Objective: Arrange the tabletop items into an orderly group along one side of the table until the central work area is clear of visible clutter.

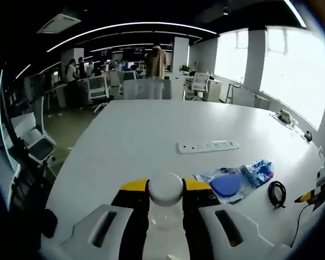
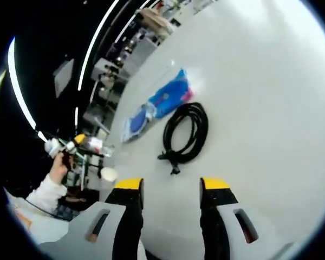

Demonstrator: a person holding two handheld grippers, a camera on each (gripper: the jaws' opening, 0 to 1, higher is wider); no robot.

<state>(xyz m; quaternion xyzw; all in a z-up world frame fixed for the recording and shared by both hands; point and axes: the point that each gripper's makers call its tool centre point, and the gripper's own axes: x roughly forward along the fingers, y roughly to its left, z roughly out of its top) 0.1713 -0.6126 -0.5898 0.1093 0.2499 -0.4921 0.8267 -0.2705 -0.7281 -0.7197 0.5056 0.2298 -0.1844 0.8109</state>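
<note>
My left gripper (image 1: pixel 165 189) is shut on a clear bottle with a round white cap (image 1: pixel 165 188), the cap poking out between the yellow jaw tips. On the white table (image 1: pixel 151 130) lie a white power strip (image 1: pixel 208 146), a clear bag of blue items (image 1: pixel 235 181) and a coiled black cable (image 1: pixel 277 193). The right gripper (image 1: pixel 310 197) comes in at the far right, near the cable. In the right gripper view, my right gripper (image 2: pixel 171 185) is open and holds nothing. The black cable (image 2: pixel 187 132) lies just ahead of its jaws, with the blue bag (image 2: pixel 160 105) beyond. A hand holds the left gripper (image 2: pixel 70 147) at the left.
Small items (image 1: pixel 284 115) sit by the table's far right edge, under bright windows. Office chairs (image 1: pixel 97 86) and desks with people stand beyond the far end. The table's left edge (image 1: pixel 70 162) drops to the floor, with another chair (image 1: pixel 35 143) there.
</note>
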